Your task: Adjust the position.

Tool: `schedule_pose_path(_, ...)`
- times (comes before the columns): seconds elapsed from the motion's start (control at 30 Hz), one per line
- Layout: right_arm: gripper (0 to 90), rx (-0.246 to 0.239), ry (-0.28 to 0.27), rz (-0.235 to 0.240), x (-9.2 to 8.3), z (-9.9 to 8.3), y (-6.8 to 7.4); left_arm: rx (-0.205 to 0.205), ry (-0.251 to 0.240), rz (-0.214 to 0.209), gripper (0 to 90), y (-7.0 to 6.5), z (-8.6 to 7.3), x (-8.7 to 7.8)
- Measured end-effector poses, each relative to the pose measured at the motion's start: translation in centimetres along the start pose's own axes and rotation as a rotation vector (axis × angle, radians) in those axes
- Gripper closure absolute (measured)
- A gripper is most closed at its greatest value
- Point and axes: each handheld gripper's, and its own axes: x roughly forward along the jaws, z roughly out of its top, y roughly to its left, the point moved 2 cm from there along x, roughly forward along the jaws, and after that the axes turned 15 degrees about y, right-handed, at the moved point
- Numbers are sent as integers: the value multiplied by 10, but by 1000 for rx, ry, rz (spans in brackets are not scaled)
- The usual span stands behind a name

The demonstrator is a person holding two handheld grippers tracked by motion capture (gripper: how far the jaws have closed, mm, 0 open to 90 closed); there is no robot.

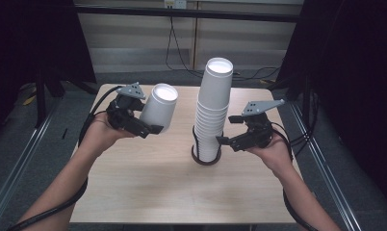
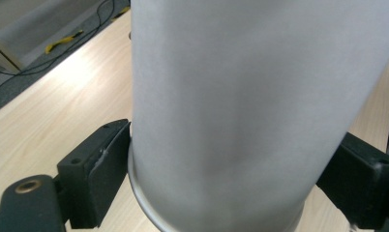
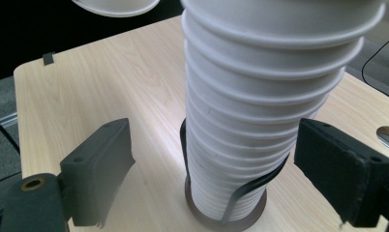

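While the left gripper (image 1: 152, 126) pinches a single white paper cup (image 1: 159, 108) low on its wall, both pads pressed against the sides, the cup hangs off the table, tilted, mouth facing up and toward the camera in the high view. It sits over the left half of the table (image 1: 148, 192), nearer the far edge. In the left gripper view the cup wall (image 2: 241, 111) runs between the two black jaws, rim at the bottom.

Right gripper (image 1: 224, 140), jaws spread, flanks the cup stack (image 1: 212, 110) low down; in the right gripper view both pads stand clear of the stack (image 3: 260, 111), a gap on each side. Stack stands upright near the table's middle, slightly toward the far edge, in a dark ring holder (image 1: 205, 160) with thin black uprights (image 3: 253, 186). Top cup probably leans a bit left, hard to tell from above.

Cables (image 1: 177, 53) lie on the floor past the far edge.
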Motion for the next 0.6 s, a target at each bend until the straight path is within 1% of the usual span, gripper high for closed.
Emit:
schedule_pose_path(0.03, 128, -2, 0, 5, 1, 0, 1, -1, 2, -2, 121, -1, -1, 2)
schedule_pose_path(0.07, 127, -15, 11, 9, 2, -1, 2, 4, 14, -4, 121, -3, -2, 4)
schedule_pose_path(0.1, 127, -15, 11, 9, 2, -1, 2, 4, 14, -4, 121, -3, -2, 4)
schedule_pose_path(0.13, 126, -22, 20, 12, 2, -2, 3, 11, 27, -6, 121, -5, -3, 5)
schedule_pose_path(0.17, 126, -22, 20, 12, 2, -2, 3, 11, 27, -6, 121, -5, -3, 5)
schedule_pose_path(0.2, 126, -26, 25, 17, 2, -2, 4, 20, 43, -9, 121, -8, -4, 8)
schedule_pose_path(0.23, 126, -26, 25, 17, 2, -2, 4, 20, 43, -9, 121, -8, -4, 8)
schedule_pose_path(0.33, 126, -33, 47, 24, 3, -4, 5, 42, 74, -4, 121, -12, -5, 13)
schedule_pose_path(0.37, 126, -36, 48, 28, 3, -4, 5, 59, 91, -3, 121, -13, -5, 15)
schedule_pose_path(0.4, 126, -40, 52, 32, 4, -4, 5, 67, 100, -9, 121, -14, -6, 16)
schedule_pose_path(0.43, 127, -45, 56, 35, 4, -4, 5, 68, 101, -17, 121, -16, -6, 18)
schedule_pose_path(0.47, 127, -50, 63, 36, 4, -4, 6, 58, 98, -22, 121, -19, -6, 21)
schedule_pose_path(0.5, 128, -52, 69, 38, 5, -5, 7, 86, 118, -20, 121, -19, -6, 21)
schedule_pose_path(0.53, 129, -56, 73, 39, 5, -5, 7, 75, 113, -24, 121, -22, -6, 25)
schedule_pose_path(0.57, 129, -63, 76, 43, 5, -6, 8, 77, 118, -24, 121, -24, -6, 26)
schedule_pose_path(0.6, 129, -66, 81, 43, 5, -6, 9, 101, 139, -21, 121, -24, -6, 27)
